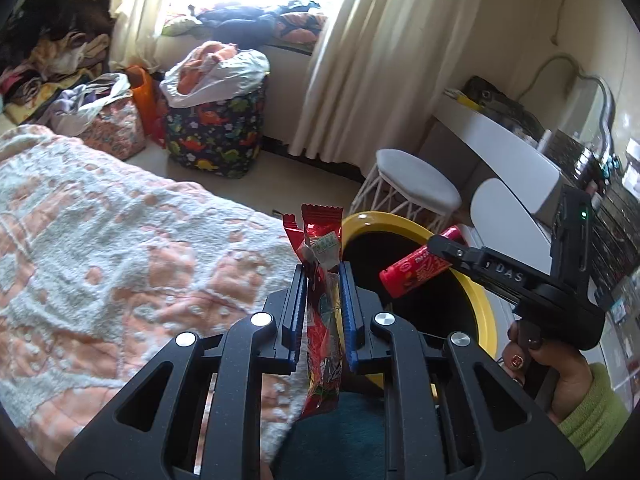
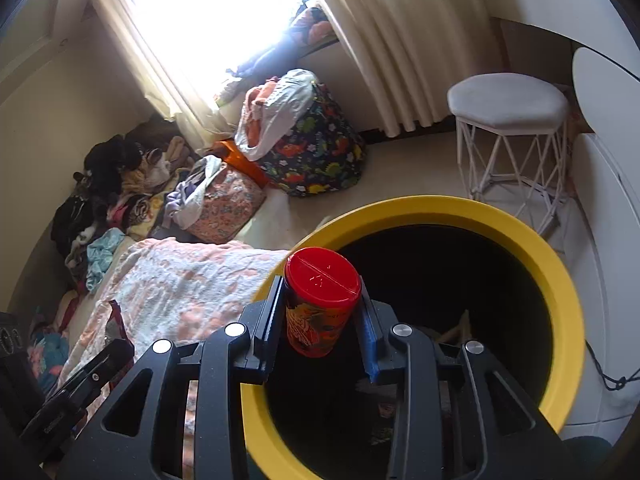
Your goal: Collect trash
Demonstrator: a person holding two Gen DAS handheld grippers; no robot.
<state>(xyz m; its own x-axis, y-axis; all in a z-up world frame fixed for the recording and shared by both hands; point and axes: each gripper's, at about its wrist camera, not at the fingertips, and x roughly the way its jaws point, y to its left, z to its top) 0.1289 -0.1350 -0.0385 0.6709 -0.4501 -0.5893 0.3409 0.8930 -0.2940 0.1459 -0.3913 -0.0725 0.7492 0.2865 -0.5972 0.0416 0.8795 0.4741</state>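
Note:
My left gripper [image 1: 323,280] is shut on a red snack wrapper [image 1: 320,240] and holds it upright over the bed edge, just left of the bin. The yellow-rimmed black bin [image 1: 482,300] stands to the right. My right gripper [image 2: 322,292] is shut on a red snack canister [image 2: 320,300] and holds it over the bin's open mouth [image 2: 560,280]. In the left wrist view the right gripper [image 1: 438,258] shows with the canister [image 1: 416,270] above the bin. Some scraps lie at the bin's dark bottom.
A bed with a peach and white blanket [image 1: 120,248] lies left of the bin. A white stool [image 2: 508,104] and a white desk [image 1: 500,140] stand to the right. Stuffed bags [image 1: 216,120] and heaped clothes sit below the curtained window.

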